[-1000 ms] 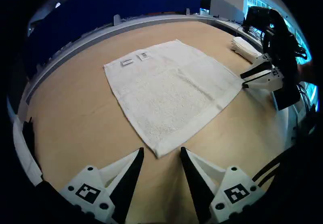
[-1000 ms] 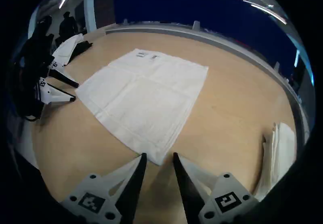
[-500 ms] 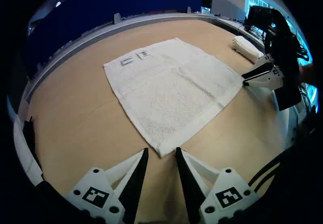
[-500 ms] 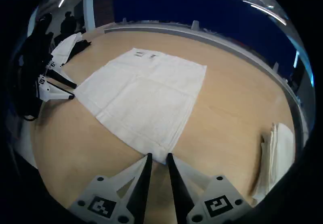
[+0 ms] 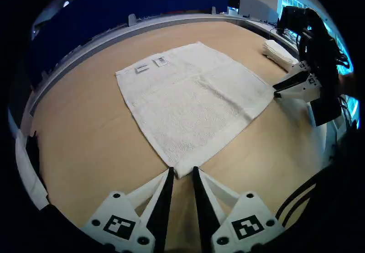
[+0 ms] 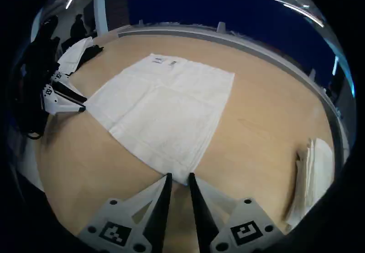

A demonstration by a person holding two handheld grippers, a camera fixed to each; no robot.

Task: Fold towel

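A white towel (image 5: 191, 97) lay flat on the wooden table (image 5: 82, 129). The left claw (image 5: 181, 174) and the right claw (image 6: 179, 180) stood narrow, each pinching one towel corner.

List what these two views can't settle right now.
1. Left gripper view: whether the left gripper actually pinches the towel corner; its fingers cover it.
2. Right gripper view: same for the right gripper.
3. Left gripper view: tags on the towel, too small to read.
4. Right gripper view: folded stack, cut off by the edge.
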